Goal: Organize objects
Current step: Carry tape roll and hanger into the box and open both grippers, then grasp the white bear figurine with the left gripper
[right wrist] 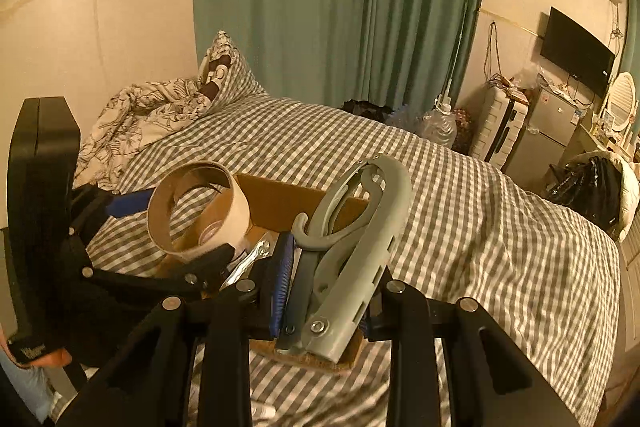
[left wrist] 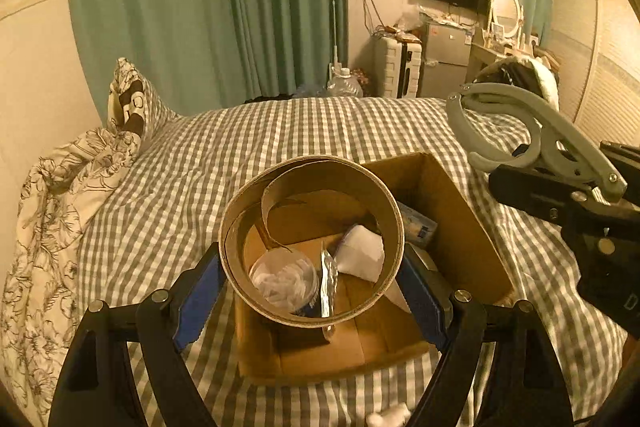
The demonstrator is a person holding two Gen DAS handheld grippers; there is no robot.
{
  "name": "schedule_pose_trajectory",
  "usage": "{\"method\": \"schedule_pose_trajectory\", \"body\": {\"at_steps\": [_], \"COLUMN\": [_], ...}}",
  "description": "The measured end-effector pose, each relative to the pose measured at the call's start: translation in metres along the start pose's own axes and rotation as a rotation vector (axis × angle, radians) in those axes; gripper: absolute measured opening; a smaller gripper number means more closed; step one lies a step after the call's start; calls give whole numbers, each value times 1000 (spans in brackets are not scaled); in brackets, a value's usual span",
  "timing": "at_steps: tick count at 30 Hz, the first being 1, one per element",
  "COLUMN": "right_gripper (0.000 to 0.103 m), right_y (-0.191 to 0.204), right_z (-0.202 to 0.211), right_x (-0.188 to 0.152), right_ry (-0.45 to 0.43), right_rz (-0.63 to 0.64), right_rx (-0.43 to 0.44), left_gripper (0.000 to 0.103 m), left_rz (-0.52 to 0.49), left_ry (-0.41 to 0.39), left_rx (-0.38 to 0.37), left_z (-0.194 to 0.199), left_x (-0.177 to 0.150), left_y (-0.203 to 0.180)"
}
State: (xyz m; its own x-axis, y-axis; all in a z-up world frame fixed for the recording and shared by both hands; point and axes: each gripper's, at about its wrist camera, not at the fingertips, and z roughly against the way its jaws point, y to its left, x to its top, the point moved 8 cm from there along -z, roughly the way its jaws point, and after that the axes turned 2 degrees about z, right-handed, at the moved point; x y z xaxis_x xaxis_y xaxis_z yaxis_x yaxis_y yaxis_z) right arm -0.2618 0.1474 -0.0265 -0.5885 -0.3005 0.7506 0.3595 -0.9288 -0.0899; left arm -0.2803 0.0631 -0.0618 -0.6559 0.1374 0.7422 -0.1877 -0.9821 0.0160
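Bed point(left wrist: 280, 143), covered by a grey-and-white checked sheet point(right wrist: 500, 227) with shallow wrinkles. Near its middle, directly on the sheet, an open cardboard box point(left wrist: 460, 227) with flaps spread flat toward the near side. At the head end by the wall, a checked pillow point(left wrist: 152, 107) propped upright, with a crumpled floral quilt point(left wrist: 52, 211) heaped beside it and trailing down the left edge. At the near edge, a small white item point(left wrist: 390, 417) lying on the sheet, too cropped to identify. At the far right corner, dark and white bedding or clothing point(right wrist: 592, 187), placement on or beyond the bed unclear.
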Motion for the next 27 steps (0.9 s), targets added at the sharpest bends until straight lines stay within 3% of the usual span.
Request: {"method": "schedule_pose_trajectory", "body": {"at_steps": [8,13,16,18,20,27], "right_gripper": [27,27,29,37,45,52], "right_y": [-11,-20,-24,-25,-26,-21], "right_z": [-53,-62,-56,-50,-41,9], "right_x": [-16,-26,-25,-21,-18,-9], "right_ry": [59,70,54,42,24,-47], "right_rz": [-45,-66,-82,-85,-88,-55], "right_rx": [19,28,26,19,15,-6], "left_gripper": [85,87,88,100,101,101], "left_rz": [-18,-12,-12,-5,0,3], "left_ry": [35,53,50,39,18,-40], "left_rx": [-8,-19,-10,0,3,33], "left_z": [-34,-40,-36,-29,-20,23], "left_x": [-10,-13,-13,-10,-6,3], "left_y": [0,2,3,5,6,16]}}
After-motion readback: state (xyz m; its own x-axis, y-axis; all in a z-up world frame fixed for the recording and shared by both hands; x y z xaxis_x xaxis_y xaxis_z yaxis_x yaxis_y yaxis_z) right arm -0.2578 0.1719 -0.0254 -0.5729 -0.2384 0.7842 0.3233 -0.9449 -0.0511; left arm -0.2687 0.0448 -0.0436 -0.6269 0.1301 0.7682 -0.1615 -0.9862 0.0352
